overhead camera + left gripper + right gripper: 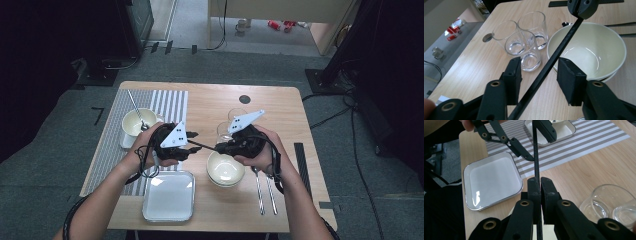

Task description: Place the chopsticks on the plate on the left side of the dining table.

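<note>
A thin black stick (202,145) spans the gap between my two grippers above the table. My right gripper (540,181) is shut on one end of the stick (536,157), which runs straight away from its pads. My left gripper (539,63) is open around the other end. The stick (564,40) crosses slantwise between its pads, and neither pad presses on it. In the high view the left gripper (192,140) and the right gripper (220,146) face each other over the table's middle, just above a cream bowl (225,172).
Three clear glasses (524,42) stand behind the cream bowl (599,50). A white square plate (168,196) lies near the front edge. A cup with a spoon (137,122) sits on a striped placemat (170,102). Cutlery (265,192) lies right of the bowl.
</note>
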